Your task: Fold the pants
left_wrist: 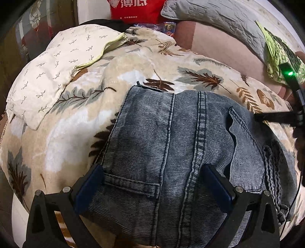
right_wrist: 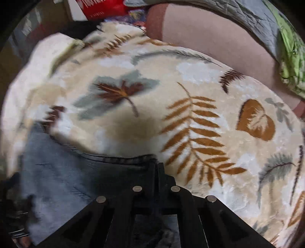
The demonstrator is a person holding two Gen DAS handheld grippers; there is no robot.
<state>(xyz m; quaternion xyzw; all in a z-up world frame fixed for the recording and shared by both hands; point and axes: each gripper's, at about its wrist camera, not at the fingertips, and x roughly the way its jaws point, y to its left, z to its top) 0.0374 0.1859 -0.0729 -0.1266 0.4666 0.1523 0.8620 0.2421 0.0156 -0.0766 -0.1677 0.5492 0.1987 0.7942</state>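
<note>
Leafy blanket beneath right gripper, angled steeply down, pinching pants.

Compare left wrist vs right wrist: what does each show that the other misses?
Left wrist only: open left gripper straddling the jeans, their back pocket, and the sprig-print pillow.
Right wrist only: right gripper shut at the jeans' edge, beside an orange fern print.
Both: jeans, leaf-print blanket, grey quilt, red box.

A leaf-patterned blanket covers the bed. A cream pillow lies on it. A grey quilt is bunched behind, beside a red bag.
</note>
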